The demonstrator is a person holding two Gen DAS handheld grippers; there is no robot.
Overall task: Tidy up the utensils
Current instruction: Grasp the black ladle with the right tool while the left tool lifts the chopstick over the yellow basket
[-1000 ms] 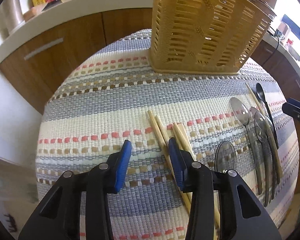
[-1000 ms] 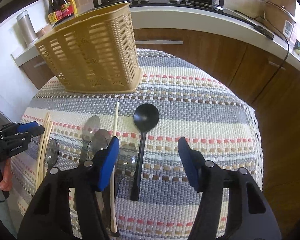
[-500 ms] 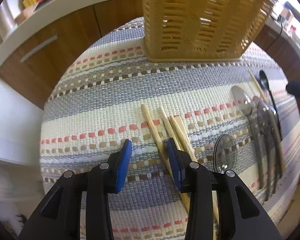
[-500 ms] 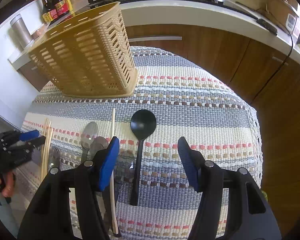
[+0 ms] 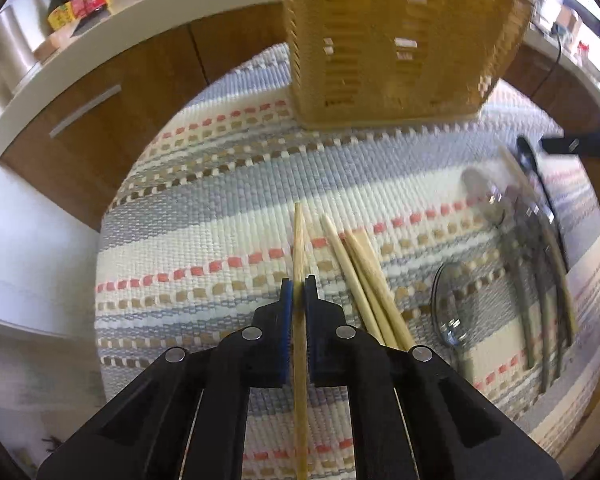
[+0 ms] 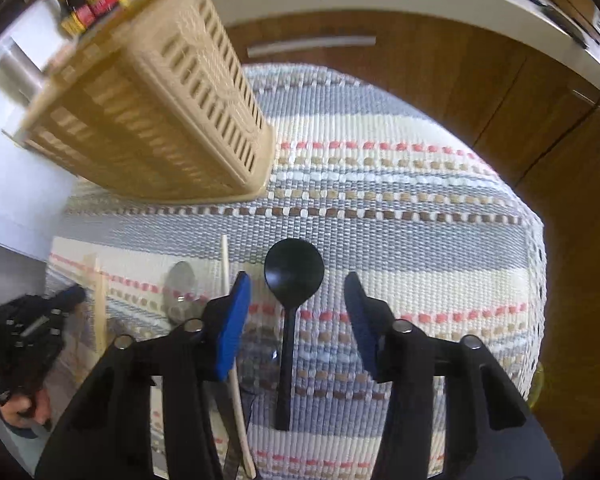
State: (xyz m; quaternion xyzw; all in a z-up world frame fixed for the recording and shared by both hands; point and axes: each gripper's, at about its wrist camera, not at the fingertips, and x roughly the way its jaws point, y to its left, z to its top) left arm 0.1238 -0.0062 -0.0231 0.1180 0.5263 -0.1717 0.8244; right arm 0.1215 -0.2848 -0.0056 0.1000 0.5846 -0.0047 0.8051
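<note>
Your left gripper (image 5: 299, 292) has just clamped its blue pads onto a single wooden chopstick (image 5: 299, 248), which runs straight along the line of the fingers: its tip points away toward the basket (image 5: 400, 40), its other end passes back between the black arms. Whether the tip has lifted off the woven cloth (image 5: 204, 208) cannot be told. Just to its right, three more chopsticks (image 5: 364, 276) lie loose on the cloth in a narrow fan, angled up and to the left, apart from the held one. Further right lie a clear spoon (image 5: 448, 304) and a row of metal spoons (image 5: 512, 232), with one more pale stick and a black ladle (image 5: 534, 168) at the far edge.

Your right gripper (image 6: 296, 284) has been narrowing but stands partly open over the black ladle (image 6: 294, 276), pads clear of it on either side. The ladle's bowl points toward the basket (image 6: 152, 120), its handle back toward you. A lone chopstick (image 6: 230, 320) lies beside the left pad, roughly parallel to the ladle. The basket stands upright on the far side of the cloth, with nothing between it and the utensils.
</note>
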